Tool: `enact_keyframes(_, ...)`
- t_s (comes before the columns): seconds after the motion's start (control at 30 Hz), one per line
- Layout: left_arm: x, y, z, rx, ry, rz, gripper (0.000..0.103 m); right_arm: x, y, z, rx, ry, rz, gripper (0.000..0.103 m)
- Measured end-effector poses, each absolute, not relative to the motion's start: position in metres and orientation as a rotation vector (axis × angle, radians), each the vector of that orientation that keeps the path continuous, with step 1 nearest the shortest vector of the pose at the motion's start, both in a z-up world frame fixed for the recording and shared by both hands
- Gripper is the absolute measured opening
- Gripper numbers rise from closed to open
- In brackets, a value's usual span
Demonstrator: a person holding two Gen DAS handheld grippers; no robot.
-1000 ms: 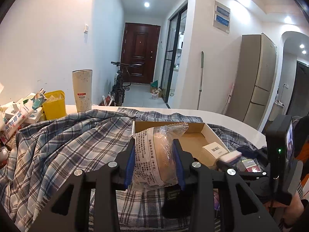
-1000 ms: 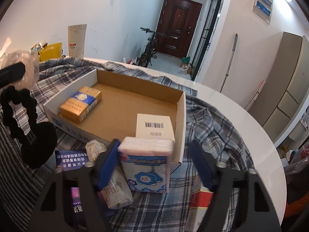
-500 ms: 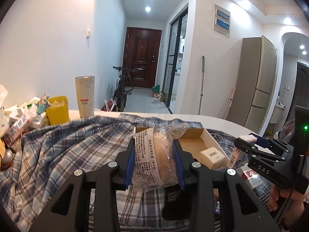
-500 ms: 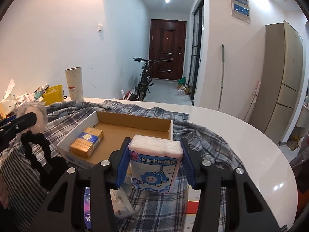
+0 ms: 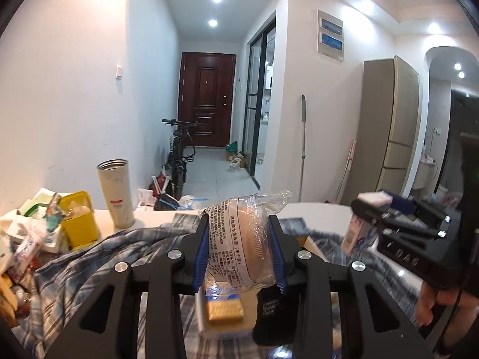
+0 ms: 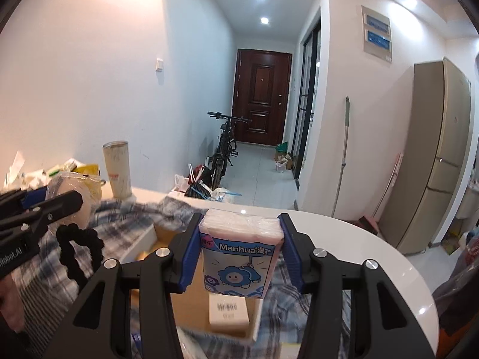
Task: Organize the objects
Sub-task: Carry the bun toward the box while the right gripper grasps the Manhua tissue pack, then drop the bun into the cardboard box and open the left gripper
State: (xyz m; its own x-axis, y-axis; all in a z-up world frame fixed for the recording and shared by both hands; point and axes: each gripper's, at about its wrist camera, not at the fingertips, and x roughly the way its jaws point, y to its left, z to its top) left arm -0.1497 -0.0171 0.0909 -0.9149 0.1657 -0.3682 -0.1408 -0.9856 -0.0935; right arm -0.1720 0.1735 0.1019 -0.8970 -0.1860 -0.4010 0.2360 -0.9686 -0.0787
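My left gripper [image 5: 239, 245] is shut on a clear plastic packet [image 5: 242, 239] with printed text and something tan inside, held above the table. Below it lies a gold cigarette pack [image 5: 224, 311] in the cardboard box [image 6: 185, 302]. My right gripper [image 6: 241, 248] is shut on a pink and blue Manhua tissue pack [image 6: 239, 257], lifted over the box, where a white barcode carton [image 6: 229, 311] rests. Each gripper shows in the other's view: the right gripper [image 5: 368, 218] at the right edge, the left gripper [image 6: 69, 200] at the left edge with its packet.
A plaid shirt [image 5: 98, 257] covers the white round table [image 6: 374, 257]. A tall steel tumbler [image 5: 116, 194], a yellow tub [image 5: 79, 218] and a heap of small packages [image 5: 27, 233] stand at the left. A black scrunchie [image 6: 79, 251] hangs by the left gripper.
Both grippers have risen with their loads. The right gripper closed on the tissue pack and lifted it off the shirt to above the box. The table now sits lower in both views.
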Motion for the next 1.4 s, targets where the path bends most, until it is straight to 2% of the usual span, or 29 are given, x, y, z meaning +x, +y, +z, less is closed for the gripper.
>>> enact_keyframes(0.17,-0.187,-0.01,0.09,-0.612,-0.153,2.885,0.038,-0.198,0.174,0.101,0.662,0.094,-2.836,0.048)
enact_keyframes(0.43,-0.24,-0.003,0.031,-0.827,-0.225,2.813,0.038,-0.23,0.182,0.059,0.751,0.017,-2.82,0.048)
enact_keyframes(0.6,-0.259,-0.002,-0.007,-0.992,-0.259,2.73,0.038,-0.24,0.182,0.033,0.829,0.086,-2.841,0.049)
enact_keyframes(0.7,-0.266,-0.009,-0.019,-1.038,-0.315,2.708,0.038,-0.245,0.184,0.026,0.867,0.067,-2.817,0.049)
enact_keyframes(1.07,-0.275,-0.015,-0.032,-1.116,-0.337,2.686,0.039,-0.239,0.181,0.024,0.851,0.102,-2.806,0.049)
enact_keyframes(1.17,-0.275,-0.017,-0.034,-1.13,-0.347,2.692,0.047,-0.238,0.183,0.024,0.849,0.104,-2.804,0.049)
enact_keyframes(1.3,-0.272,-0.021,-0.029,-1.097,-0.335,2.736,0.064,-0.238,0.183,0.025,0.849,0.096,-2.808,0.049)
enact_keyframes(1.4,-0.269,-0.022,-0.024,-1.079,-0.321,2.763,0.065,-0.239,0.185,0.026,0.848,0.082,-2.812,0.049)
